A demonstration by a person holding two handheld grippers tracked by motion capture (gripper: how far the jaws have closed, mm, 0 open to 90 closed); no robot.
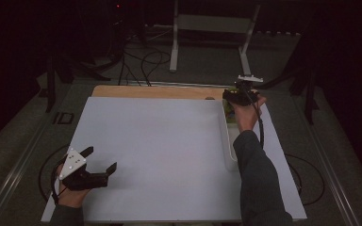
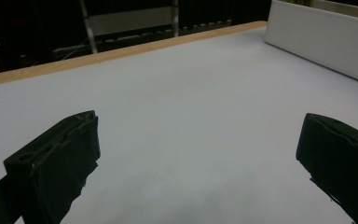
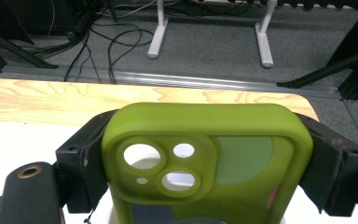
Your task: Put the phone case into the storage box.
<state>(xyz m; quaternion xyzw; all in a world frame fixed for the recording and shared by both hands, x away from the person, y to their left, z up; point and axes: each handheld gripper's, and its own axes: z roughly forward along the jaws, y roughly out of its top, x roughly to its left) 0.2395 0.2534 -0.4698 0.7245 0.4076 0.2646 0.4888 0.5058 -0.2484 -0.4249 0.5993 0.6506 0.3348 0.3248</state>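
Green phone case (image 3: 205, 163) sits pinched in right gripper (image 3: 205, 158) over white tray (image 1: 229, 141); left gripper (image 1: 100, 160) jaws spread.

Olive-green phone case (image 3: 205, 158), camera cutouts facing the lens, held upright across its width between black fingers (image 3: 86, 163), above the worktop's (image 1: 160, 141) far right corner.

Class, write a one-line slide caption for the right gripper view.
Right gripper clamps a green phone case by its sides, above the table's wooden edge.
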